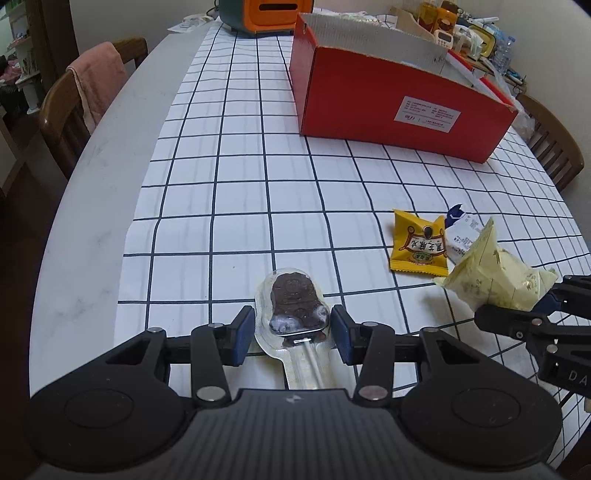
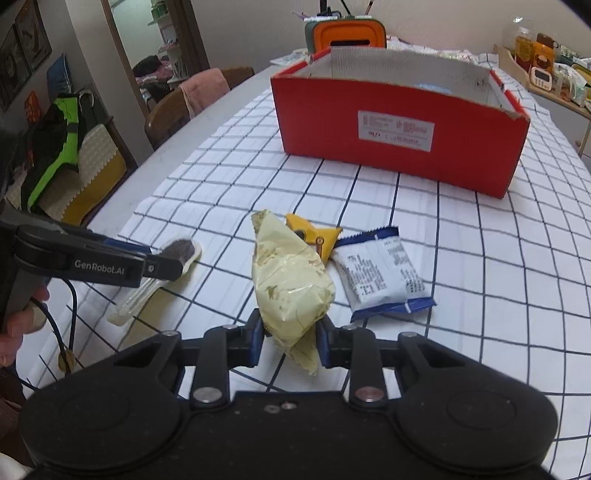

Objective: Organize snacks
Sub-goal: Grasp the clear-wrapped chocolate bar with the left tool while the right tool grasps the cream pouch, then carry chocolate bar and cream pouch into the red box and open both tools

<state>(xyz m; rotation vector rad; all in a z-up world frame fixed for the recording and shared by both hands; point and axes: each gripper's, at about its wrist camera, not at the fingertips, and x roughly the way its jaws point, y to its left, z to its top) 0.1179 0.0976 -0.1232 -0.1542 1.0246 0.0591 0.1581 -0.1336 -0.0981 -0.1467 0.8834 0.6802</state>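
**A:** Tools first, what's each one got? Left tool (image 1: 293, 334) looks like it's straddling the chocolate lollipop (image 1: 293, 301) in its clear wrapper. Blue pads sit either side of the wrapper, right at its edges, but I honestly can't tell if they're pinching it or just beside it. The lollipop lies flat on the table (image 1: 92, 229), stick pointing back toward the tool.

**B:** Right tool (image 2: 290, 341) is easier. It's clamped narrow on the tail end of the pale yellow snack bag (image 2: 290, 280), and the bag stands up tilted between the pads. From the left wrist view that same bag (image 1: 495, 273) sits off to the right with the right tool (image 1: 517, 314) gripping its lower end.

**A:** Just past the bag there's the small yellow packet (image 1: 419, 245), flat on the checked cloth (image 1: 229, 177), and the blue and white packet (image 2: 382, 273) next to it. In the right view the bag partly hides the yellow packet (image 2: 314, 234).

**B:** And the red box (image 2: 399, 125) is further back on the cloth, top open, white label facing us, well apart from all the snacks. I can't see what's inside it from either camera.

**A:** Behind it there's an orange and green container (image 1: 264, 14), plus a chair (image 1: 88, 96) with a pink towel over it on the left.
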